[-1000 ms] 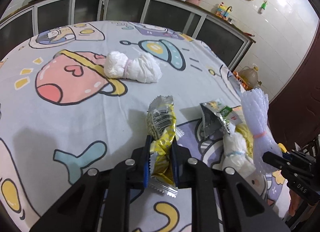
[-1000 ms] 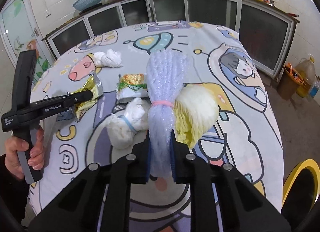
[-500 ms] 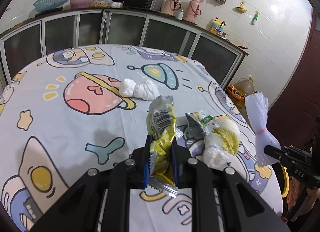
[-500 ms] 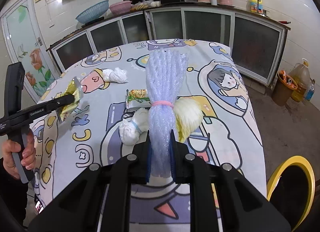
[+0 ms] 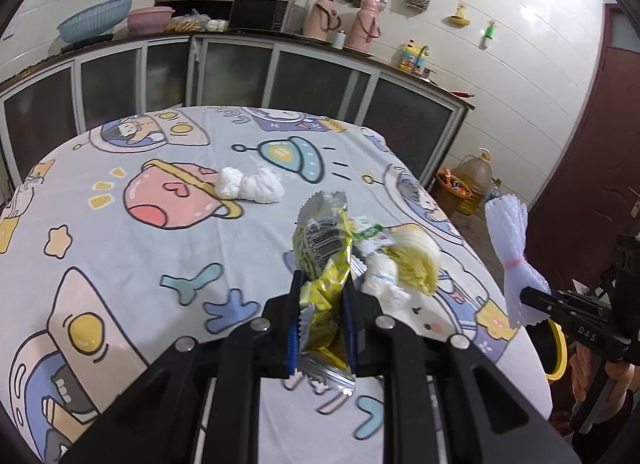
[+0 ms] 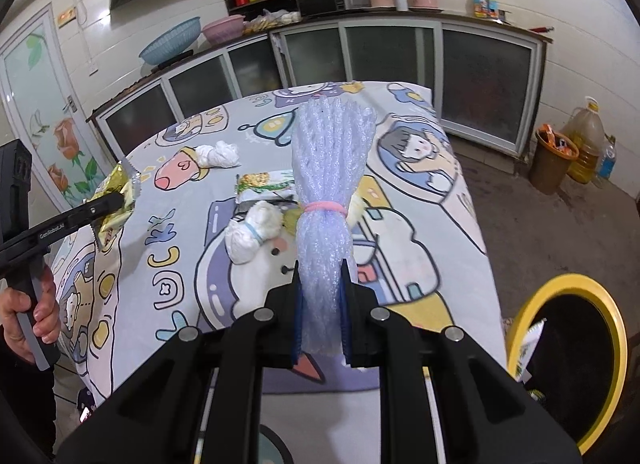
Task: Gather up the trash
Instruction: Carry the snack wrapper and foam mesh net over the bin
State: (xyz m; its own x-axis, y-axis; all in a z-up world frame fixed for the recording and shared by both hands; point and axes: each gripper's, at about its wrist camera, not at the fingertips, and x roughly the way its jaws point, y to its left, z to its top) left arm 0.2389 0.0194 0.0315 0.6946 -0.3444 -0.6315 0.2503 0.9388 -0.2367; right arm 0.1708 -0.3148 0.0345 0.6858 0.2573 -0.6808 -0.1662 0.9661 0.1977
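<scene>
Cartoon-print tablecloth (image 5: 120, 256) is carrying leftover litter while both tools are hanging above it. Left gripper (image 5: 322, 306) is clenching a yellow snack wrapper (image 5: 322, 248) at its lower half; light, crinkly and slippery, it probably needs this mid-body pinch. Right gripper (image 6: 322, 304) is squeezing a foam net bundle (image 6: 326, 184) below its pink band, soft and springy, with the yellow-rimmed bin (image 6: 600, 376) nearby.

The left gripper (image 5: 322, 310) clamps a yellow snack wrapper (image 5: 323, 264) between its fingers (image 5: 295, 320). Beyond the fingertips lies a white wad (image 5: 250, 183); to their right, the right gripper (image 5: 534, 298) pinches a foam net (image 5: 514, 252).
</scene>
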